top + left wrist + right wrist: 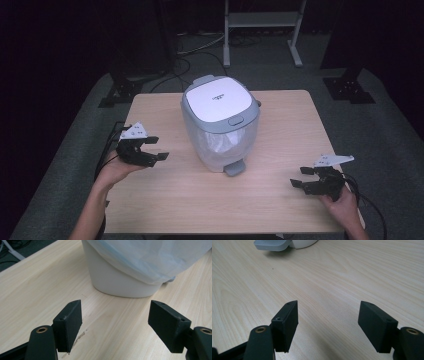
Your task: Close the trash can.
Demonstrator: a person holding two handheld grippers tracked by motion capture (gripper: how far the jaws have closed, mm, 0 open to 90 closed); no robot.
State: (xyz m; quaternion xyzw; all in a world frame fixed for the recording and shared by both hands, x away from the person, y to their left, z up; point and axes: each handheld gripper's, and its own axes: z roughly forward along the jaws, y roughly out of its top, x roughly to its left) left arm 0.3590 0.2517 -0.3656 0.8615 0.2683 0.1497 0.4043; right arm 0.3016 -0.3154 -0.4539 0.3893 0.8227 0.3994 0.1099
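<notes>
The small white plastic pedal bin (220,125), with its grey-rimmed white lid (217,100) closed and a pale translucent liner bag (225,142) draped over its sides, stood at the middle of the light wooden counter (280,200), a little toward the far edge, its grey foot pedal (234,168) pointing at the near edge. Your left gripper (156,148) hung near the counter's left edge, beside the bin but clear of it, its jaws wide apart with nothing between them; in the left gripper view they framed the bin's white base (120,285) and the liner's hem. Your right gripper (302,177) sat low by the near right corner, well apart from the bin, jaws likewise spread and empty, aimed toward the pedal (272,245). As far as could be judged, nothing had been started: the lid was down, the liner in place, the pedal untouched. You had every step ahead of you.
</notes>
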